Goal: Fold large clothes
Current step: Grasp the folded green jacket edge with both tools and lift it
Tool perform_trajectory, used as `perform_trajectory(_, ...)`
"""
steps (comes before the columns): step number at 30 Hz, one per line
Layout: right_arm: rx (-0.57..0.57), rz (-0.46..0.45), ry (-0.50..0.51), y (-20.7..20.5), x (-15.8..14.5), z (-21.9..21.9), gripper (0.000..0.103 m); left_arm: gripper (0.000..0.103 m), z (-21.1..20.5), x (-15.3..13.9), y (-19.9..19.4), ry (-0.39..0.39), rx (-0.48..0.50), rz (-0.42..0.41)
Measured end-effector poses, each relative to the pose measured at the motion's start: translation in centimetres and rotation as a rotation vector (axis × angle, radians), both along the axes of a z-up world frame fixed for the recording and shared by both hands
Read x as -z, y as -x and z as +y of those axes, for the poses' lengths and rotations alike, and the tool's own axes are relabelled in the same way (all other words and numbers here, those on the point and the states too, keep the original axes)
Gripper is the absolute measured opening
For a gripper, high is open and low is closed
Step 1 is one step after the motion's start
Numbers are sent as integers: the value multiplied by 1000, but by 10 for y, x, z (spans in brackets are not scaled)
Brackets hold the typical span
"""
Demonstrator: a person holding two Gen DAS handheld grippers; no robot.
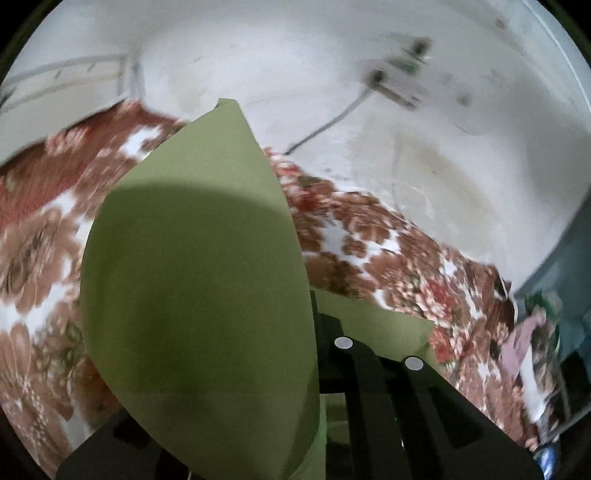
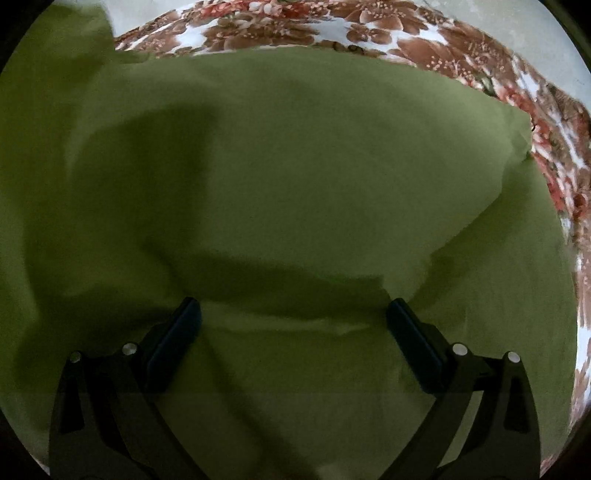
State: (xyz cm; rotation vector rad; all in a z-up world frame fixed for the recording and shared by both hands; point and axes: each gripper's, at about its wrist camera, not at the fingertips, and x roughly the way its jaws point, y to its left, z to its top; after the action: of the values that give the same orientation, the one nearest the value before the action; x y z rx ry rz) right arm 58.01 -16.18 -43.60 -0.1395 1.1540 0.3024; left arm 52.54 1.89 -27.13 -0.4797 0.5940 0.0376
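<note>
The plain olive-green cloth garment [image 2: 295, 177] lies spread on the floral brown-and-white bedspread [image 2: 369, 29]. The left claw [image 1: 317, 332] is clenched on a raised flap at frame centre; the right claw [image 2: 293, 321] hangs released above it. Soft, light, limp fabric; best pinched at edges or corners.

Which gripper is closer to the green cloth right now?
Left. The left gripper is shut on a raised flap of the green cloth. The right gripper is open just above the cloth, fingers straddling it, no grip.
</note>
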Motion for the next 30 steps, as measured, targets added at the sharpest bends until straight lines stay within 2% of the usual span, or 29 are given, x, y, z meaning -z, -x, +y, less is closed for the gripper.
perform_trajectory(3,55,-3,-98,13,-20,-30,98,5,-27,-22,-7,-53,34,-24)
perform_trajectory(5,75,76,-159,17,-17,-47,98,5,-47,-32,-13,-78,55,-23)
perform_trajectory(7,114,86,-221,25,-25,-72,98,5,-70,-34,-17,-144,77,-4)
perform_trajectory(8,126,74,-232,31,-33,-89,98,5,-89,-33,-21,-206,101,14)
perform_trajectory(14,219,-8,-200,25,-73,-207,98,5,-177,-13,-24,-422,241,77)
perform_trajectory(18,310,-53,-152,5,-85,-288,98,5,-260,29,-10,-660,394,105)
perform_trajectory(20,351,-36,-190,-3,-85,-323,98,5,-297,61,-3,-769,472,137)
perform_trajectory(23,382,11,-256,-9,-82,-353,98,5,-339,125,18,-973,585,188)
perform_trajectory(25,375,54,-322,-14,-79,-357,98,6,-354,154,34,-1112,612,166)
perform_trajectory(26,369,99,-399,-17,-78,-359,98,6,-359,165,42,-1191,620,145)
perform_trajectory(28,363,184,-562,-18,-77,-358,98,6,-361,171,47,-1251,625,131)
perform_trajectory(30,338,247,-669,-24,-79,-349,98,6,-361,172,48,-1264,631,125)
